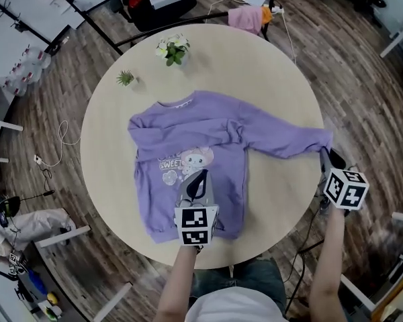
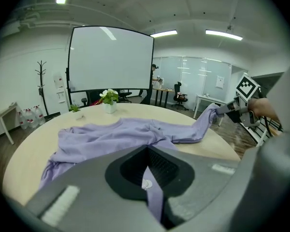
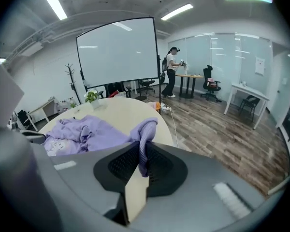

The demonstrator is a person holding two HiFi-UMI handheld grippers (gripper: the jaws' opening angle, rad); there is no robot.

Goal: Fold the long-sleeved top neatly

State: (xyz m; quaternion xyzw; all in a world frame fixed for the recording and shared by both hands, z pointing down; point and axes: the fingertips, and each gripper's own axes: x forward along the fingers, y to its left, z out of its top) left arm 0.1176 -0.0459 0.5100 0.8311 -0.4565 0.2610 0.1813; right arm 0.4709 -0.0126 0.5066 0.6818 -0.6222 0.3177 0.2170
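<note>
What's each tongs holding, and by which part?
Right tongs: shut on the sleeve end of the purple top. Left tongs: shut on a fold of fabric at its lower front.

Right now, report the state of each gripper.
Left gripper: shut on a fold of the purple top.
Right gripper: shut on the sleeve end.

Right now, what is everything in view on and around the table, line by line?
table: one, beige, round, centre.
long-sleeved top: one, purple, on table, one sleeve drawn to the right edge.
flower pot: one, white blooms, table's far side.
small plant: one, green, left of flower pot.
cloth: one, pink, beyond table's far edge.
left gripper: one, grey, shut on top's lower front.
right gripper: one, grey, shut on sleeve end.
</note>
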